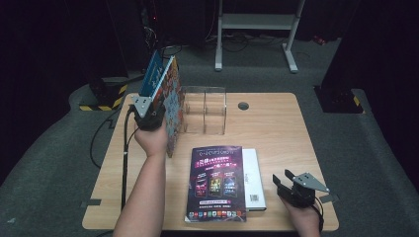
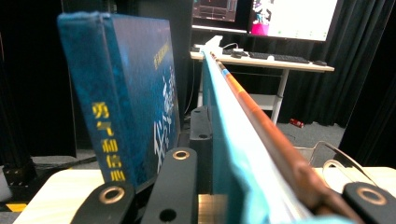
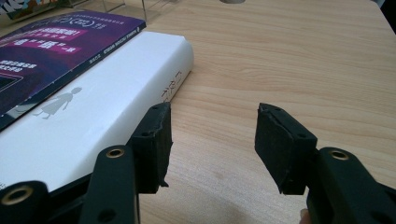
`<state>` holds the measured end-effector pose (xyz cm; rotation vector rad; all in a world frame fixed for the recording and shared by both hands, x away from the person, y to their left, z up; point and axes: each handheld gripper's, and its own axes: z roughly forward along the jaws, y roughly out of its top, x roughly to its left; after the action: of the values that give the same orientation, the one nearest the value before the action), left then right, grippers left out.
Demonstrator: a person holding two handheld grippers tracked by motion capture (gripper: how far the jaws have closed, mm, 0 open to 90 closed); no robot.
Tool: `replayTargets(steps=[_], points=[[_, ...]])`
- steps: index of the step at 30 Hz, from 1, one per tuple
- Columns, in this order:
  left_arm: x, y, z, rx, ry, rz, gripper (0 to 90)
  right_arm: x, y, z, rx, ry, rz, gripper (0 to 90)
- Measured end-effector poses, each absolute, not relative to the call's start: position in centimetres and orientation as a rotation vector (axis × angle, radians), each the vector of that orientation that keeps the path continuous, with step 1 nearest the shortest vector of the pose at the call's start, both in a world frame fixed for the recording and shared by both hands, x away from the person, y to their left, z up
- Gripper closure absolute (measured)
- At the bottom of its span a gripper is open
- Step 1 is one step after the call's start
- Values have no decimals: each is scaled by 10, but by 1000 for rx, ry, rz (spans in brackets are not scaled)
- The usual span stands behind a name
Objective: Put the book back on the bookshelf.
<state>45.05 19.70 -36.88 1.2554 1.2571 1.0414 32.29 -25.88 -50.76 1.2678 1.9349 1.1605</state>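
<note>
At the desk's (image 1: 276, 123) far left, a thin colourful book (image 1: 173, 106) is pinched upright by the left tool (image 1: 148, 114) beside a blue book (image 2: 126, 107), while the right tool (image 3: 212, 140) is held spread wide near a white book (image 3: 93, 116).

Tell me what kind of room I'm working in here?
Probably a lab or recording studio, not a home: black curtains all round, a desk with monitors and keyboard behind, grey carpet, and hazard-striped tape by the table.
</note>
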Motion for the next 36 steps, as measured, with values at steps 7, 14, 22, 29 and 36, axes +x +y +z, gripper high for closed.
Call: replayTargets(steps=[7,14,22,29,36], points=[[451,196,-372,1255,1250,1045,811,323,-259,-508,1265,1934,1159,463],[451,195,-373,1249,1248,1046,811,323,-258,-508,1261,1937,1158,463],[448,192,-378,1252,1231,1056,809,323,-258,-508,1262,1938,1158,463],[441,197,-384,1250,1231,1048,806,323,-258,-508,1263,1939,1160,463],[438,207,-385,1255,1242,1022,803,323,-257,-508,1258,1944,1159,463]])
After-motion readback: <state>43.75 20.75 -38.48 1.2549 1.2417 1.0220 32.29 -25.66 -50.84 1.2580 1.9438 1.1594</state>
